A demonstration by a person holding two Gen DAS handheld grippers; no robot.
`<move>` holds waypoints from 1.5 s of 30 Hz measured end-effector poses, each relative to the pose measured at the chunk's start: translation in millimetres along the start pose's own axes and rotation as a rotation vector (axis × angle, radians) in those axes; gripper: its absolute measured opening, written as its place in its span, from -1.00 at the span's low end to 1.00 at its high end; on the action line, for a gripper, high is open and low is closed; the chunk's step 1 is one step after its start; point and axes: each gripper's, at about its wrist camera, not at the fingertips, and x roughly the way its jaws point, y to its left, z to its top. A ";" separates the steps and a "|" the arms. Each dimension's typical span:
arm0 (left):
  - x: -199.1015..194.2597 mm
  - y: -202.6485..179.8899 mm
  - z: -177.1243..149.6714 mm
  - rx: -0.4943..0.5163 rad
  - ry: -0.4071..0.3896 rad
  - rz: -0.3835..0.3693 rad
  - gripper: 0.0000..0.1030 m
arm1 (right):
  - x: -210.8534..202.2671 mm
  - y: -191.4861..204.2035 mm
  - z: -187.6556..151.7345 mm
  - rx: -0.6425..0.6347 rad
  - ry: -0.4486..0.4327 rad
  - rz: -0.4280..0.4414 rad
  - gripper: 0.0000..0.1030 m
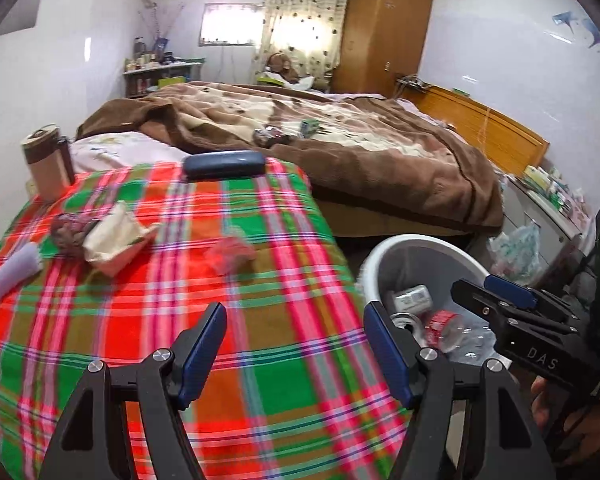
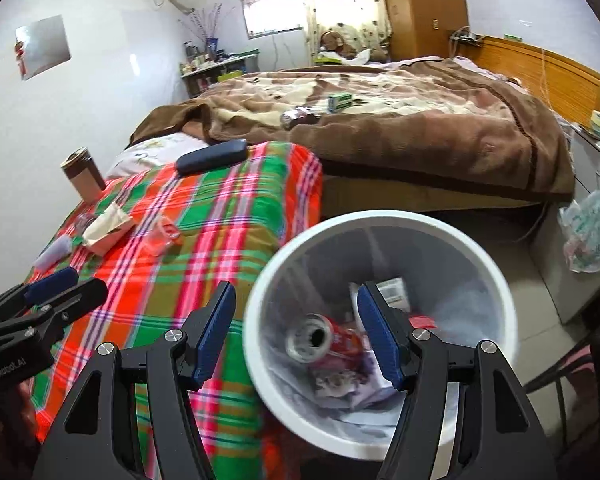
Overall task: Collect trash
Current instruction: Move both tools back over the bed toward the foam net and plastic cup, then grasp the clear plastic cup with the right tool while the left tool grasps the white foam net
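Observation:
A white trash bin (image 2: 496, 280) stands on the floor beside the plaid-covered table (image 1: 180, 320); it also shows in the left wrist view (image 1: 384, 252). Inside lie a red soda can (image 2: 324, 340), a small box (image 2: 394, 290) and wrappers. On the table lie a crumpled paper tray (image 1: 116, 238), a clear red-tinted wrapper (image 1: 230, 252), a dark crumpled lump (image 1: 66, 230) and a pale tube (image 1: 14, 270). My left gripper (image 1: 294, 344) is open and empty over the table's near edge. My right gripper (image 2: 296, 326) is open and empty above the bin's rim.
A brown-and-cream tumbler (image 1: 48, 162) and a dark blue glasses case (image 1: 224, 164) sit at the table's far side. Behind is a bed with a brown blanket (image 1: 340, 140) bearing a can (image 2: 300, 117) and a small green box (image 2: 340, 101). A plastic bag (image 2: 590, 232) hangs at right.

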 end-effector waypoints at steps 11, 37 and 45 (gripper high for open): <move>-21.7 86.4 -3.0 -0.130 -0.037 0.112 0.37 | 20.5 48.4 3.0 -0.063 0.033 0.061 0.26; -29.4 263.9 -11.3 -0.305 -0.007 0.299 0.37 | 113.6 123.4 22.0 0.013 0.215 0.107 0.26; -17.4 301.9 -5.5 -0.280 0.026 0.354 0.37 | 131.7 131.4 27.9 0.045 0.224 0.088 0.24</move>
